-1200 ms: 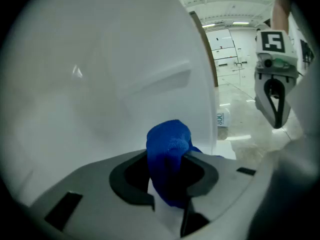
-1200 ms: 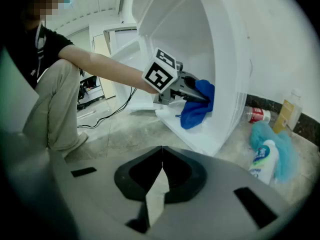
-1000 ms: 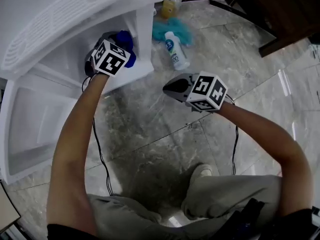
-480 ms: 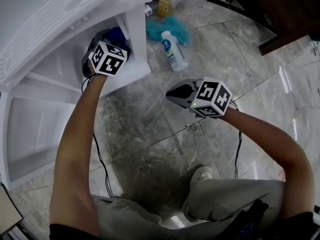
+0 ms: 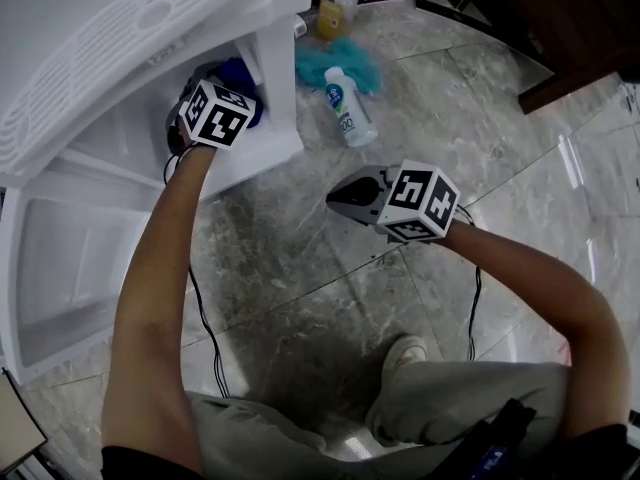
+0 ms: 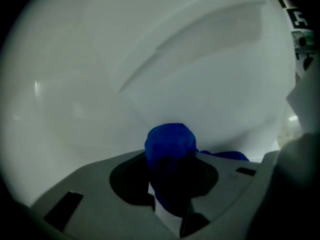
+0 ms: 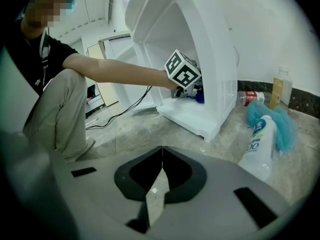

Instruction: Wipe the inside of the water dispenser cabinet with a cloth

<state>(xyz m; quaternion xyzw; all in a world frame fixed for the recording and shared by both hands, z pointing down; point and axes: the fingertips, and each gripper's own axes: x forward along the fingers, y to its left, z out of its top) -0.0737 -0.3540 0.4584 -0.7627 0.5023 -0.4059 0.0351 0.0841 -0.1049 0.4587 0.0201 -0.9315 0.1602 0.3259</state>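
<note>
The white water dispenser cabinet (image 5: 120, 48) lies on its side on the floor, its door (image 5: 60, 258) swung open at the left. My left gripper (image 5: 228, 86) reaches inside the cabinet (image 6: 150, 59) and is shut on a bunched blue cloth (image 6: 170, 146), which rests against the white inner wall. The same cloth (image 5: 240, 76) pokes out past the marker cube in the head view, and it shows inside the cabinet (image 7: 200, 59) from the right side as well. My right gripper (image 5: 340, 194) hovers over the marble floor, shut and empty (image 7: 161, 156).
A white plastic bottle (image 5: 345, 106) lies on the floor beside a teal fluffy cloth (image 5: 340, 60), with a yellow bottle (image 5: 333, 13) behind. A black cable (image 5: 205, 338) runs along the floor. Dark wooden furniture (image 5: 560, 28) stands at the right. A person's knee (image 7: 60, 109) is close by.
The left gripper with the blue cloth has shifted slightly within the cabinet opening. The right gripper has stayed roughly in place over the floor.
</note>
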